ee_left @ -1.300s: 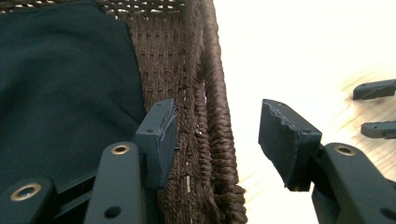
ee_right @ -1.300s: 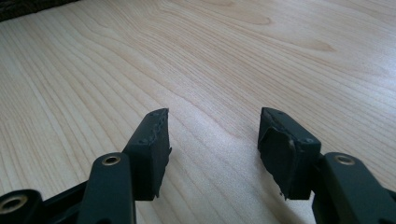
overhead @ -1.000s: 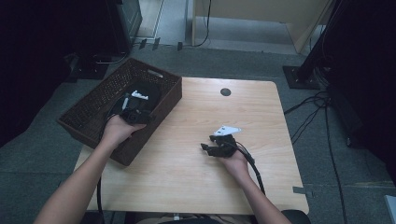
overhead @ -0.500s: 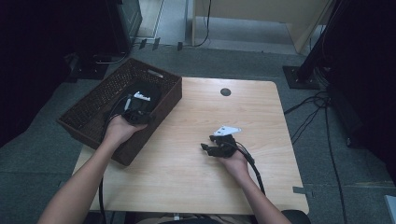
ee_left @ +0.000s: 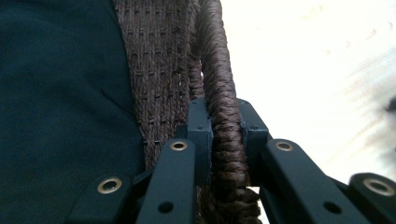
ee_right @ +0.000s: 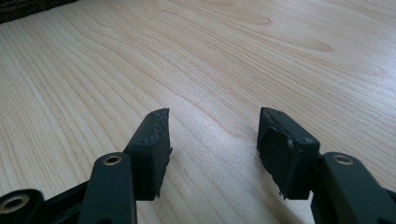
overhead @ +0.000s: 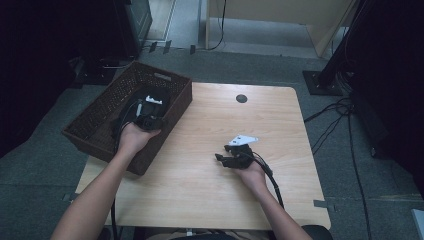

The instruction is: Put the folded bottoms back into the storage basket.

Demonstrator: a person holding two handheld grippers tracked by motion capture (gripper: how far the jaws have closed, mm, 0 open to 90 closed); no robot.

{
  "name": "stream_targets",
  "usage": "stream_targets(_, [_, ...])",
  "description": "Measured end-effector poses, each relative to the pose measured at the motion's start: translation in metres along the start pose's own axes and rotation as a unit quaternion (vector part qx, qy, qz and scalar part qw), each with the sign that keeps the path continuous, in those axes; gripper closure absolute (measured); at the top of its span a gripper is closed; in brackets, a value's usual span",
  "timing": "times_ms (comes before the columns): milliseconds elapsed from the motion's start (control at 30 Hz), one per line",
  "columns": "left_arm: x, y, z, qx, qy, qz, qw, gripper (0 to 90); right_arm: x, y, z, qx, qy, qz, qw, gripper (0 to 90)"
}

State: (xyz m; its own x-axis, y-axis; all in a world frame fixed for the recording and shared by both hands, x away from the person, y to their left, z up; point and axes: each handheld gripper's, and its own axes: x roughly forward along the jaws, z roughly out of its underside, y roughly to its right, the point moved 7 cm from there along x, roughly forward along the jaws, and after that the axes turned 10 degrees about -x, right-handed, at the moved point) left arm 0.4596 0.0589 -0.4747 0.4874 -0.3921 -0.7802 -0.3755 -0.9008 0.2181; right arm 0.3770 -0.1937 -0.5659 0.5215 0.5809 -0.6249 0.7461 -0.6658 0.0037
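Observation:
A brown woven basket (overhead: 172, 117) sits on the left corner of the wooden table (overhead: 200, 200). My left gripper (overhead: 150, 121) is at its right wall. Its jaws have just been closing and now clamp the braided rim (ee_left: 219, 84), which runs up between the pads (ee_left: 201, 135). Dark teal cloth (ee_left: 56, 93) lies inside the basket, with a white piece (overhead: 153, 99) on top. My right gripper (overhead: 222, 159) rests low over the bare table (ee_right: 233, 56) at centre right, open, with nothing between its fingertips (ee_right: 154, 144).
A small dark round hole (overhead: 241, 98) marks the table's far side. Cables (overhead: 335, 120) run across the floor to the right, beside a black stand base (overhead: 322, 82). Dark furniture stands beyond the basket at the far left.
The left hand has shifted slightly at the basket's right wall. The right hand and its gripper have kept still.

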Motion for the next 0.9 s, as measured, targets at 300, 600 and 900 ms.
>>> stream_targets(300, [0.004,-0.006,-0.007,-0.028,0.004,-0.007,0.9996,79.2,-0.002,0.001,0.002,0.001,0.0,0.001,1.0,45.0])
stream_targets(600, [0.001,-0.025,-0.012,-0.05,0.014,-0.036,0.998,79.4,-0.003,0.002,0.003,0.002,0.0,0.002,1.0,46.1])
stream_targets(900, [0.003,-0.037,-0.019,-0.091,0.021,-0.061,0.9938,79.2,-0.003,0.002,0.003,0.001,-0.001,0.004,1.0,46.3])
